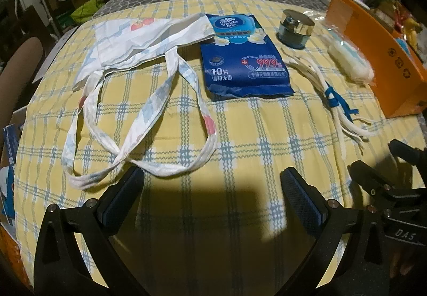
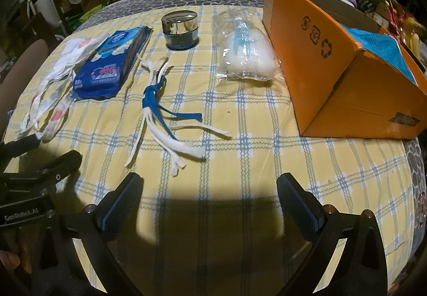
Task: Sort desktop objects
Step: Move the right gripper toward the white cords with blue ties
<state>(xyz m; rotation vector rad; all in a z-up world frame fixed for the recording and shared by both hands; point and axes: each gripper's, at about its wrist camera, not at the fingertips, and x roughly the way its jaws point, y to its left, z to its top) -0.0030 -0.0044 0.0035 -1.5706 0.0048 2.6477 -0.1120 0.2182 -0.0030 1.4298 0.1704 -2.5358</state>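
Floppy cotton cords (image 2: pixel 160 109) mid-table, near the orange box (image 2: pixel 333 61), could snag or slip since both the left gripper (image 1: pixel 210 199) and right gripper (image 2: pixel 208 199) hover spread wide, empty.

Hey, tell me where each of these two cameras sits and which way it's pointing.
Left wrist: rides on the left tool, angled down at the checked tablecloth, tote bag and wipes pack; its own open fingers show, plus the right tool at right.
Right wrist: rides on the right tool, angled down toward the laces, cotton pack and orange box; the left tool shows at left.
Shared: the jar and the items above.
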